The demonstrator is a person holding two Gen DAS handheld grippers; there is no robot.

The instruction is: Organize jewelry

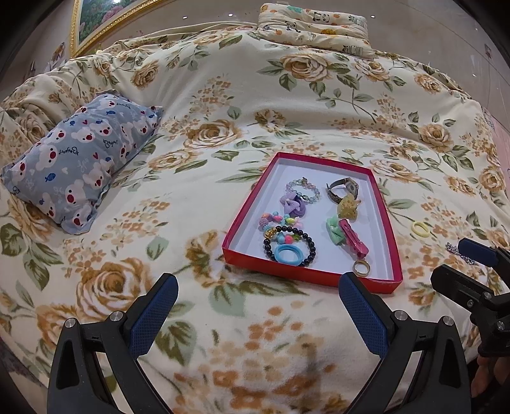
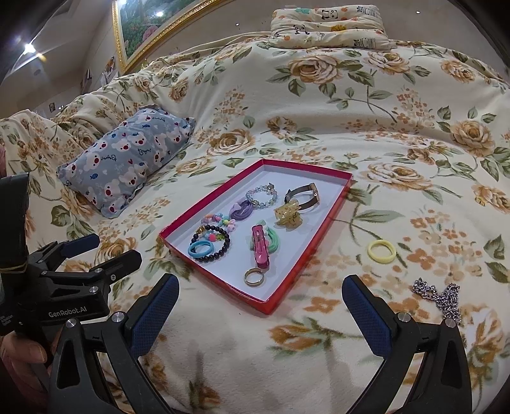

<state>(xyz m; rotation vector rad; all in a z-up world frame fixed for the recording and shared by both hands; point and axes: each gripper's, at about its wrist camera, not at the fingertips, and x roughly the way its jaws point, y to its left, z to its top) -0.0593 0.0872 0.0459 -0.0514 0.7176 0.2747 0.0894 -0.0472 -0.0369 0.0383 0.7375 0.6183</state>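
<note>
A red-rimmed shallow box (image 1: 248, 203) (image 2: 331, 207) lies on the floral bed cover. Inside it are a black bead bracelet (image 2: 223, 245), a blue ring (image 2: 199, 249), a pink hair clip (image 2: 259, 246), a gold ring (image 2: 254, 276), a yellow claw clip (image 2: 288, 215) and a watch (image 2: 302, 194). Outside, to the box's right, lie a yellow hair ring (image 2: 381, 251) (image 1: 420, 228) and a silver chain (image 2: 440, 297). My left gripper (image 1: 258, 315) hovers open before the box's near edge. My right gripper (image 2: 259, 315) is open too, near the box's corner, empty.
A grey bear-print pillow (image 1: 79, 162) (image 2: 127, 165) lies left of the box. A panda-print pillow (image 1: 314, 25) sits at the far end below a gold-framed picture (image 2: 149, 28). Each gripper shows at the other view's edge, held by a hand (image 2: 19, 353).
</note>
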